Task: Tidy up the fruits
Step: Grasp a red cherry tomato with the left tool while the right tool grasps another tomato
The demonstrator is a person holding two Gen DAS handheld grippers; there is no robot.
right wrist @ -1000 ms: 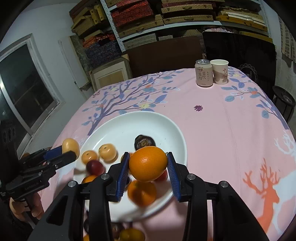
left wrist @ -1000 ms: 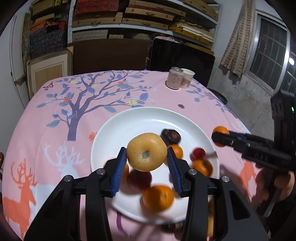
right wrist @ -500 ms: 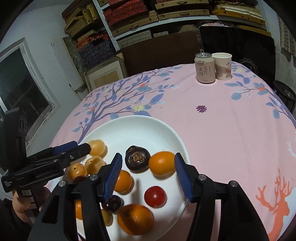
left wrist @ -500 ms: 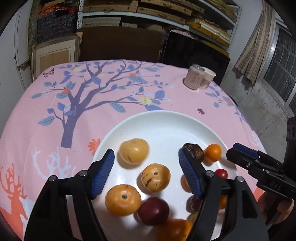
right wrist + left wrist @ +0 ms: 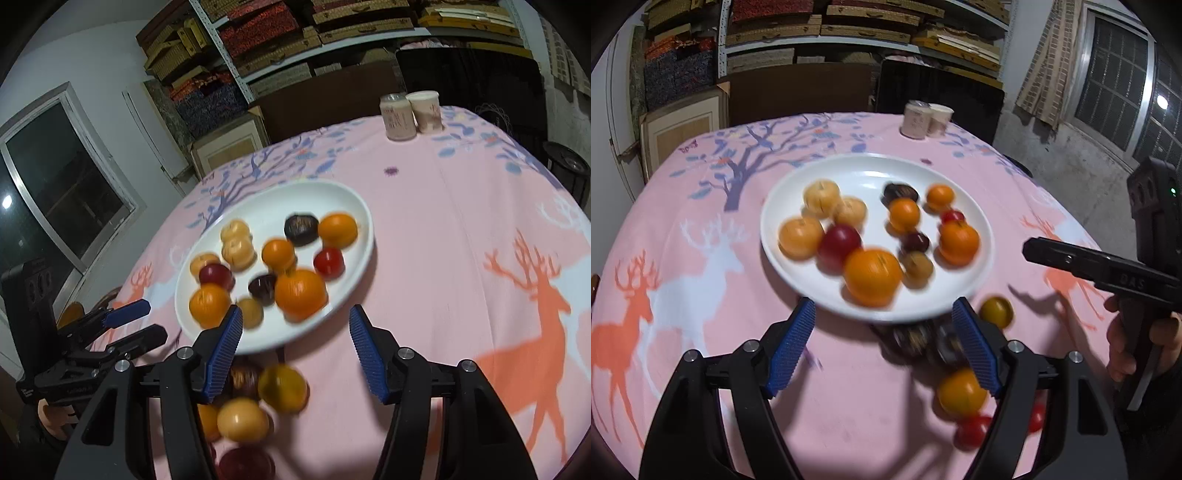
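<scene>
A white plate (image 5: 864,168) (image 5: 354,206) on the pink tablecloth holds several fruits: oranges (image 5: 873,277) (image 5: 301,293), yellow fruits (image 5: 822,197), red ones (image 5: 838,242) and dark ones (image 5: 301,229). Loose fruits lie on the cloth in front of the plate: a yellow-orange one (image 5: 960,391) (image 5: 242,419), an olive one (image 5: 996,312) (image 5: 282,387), dark ones (image 5: 912,338) and small red ones (image 5: 971,430). My left gripper (image 5: 884,347) is open and empty, just short of the plate. My right gripper (image 5: 295,350) is open and empty, above the loose fruits.
A drink can (image 5: 398,116) and a paper cup (image 5: 424,110) stand at the table's far side. Shelves with boxes, a cardboard box and a dark chair are behind the table. The right gripper shows in the left wrist view (image 5: 1071,264), to the right of the plate.
Both grippers let go of their fruit onto the plate, opened wide and pulled back toward the near edge. The loose fruits in front of the plate have come into view.
</scene>
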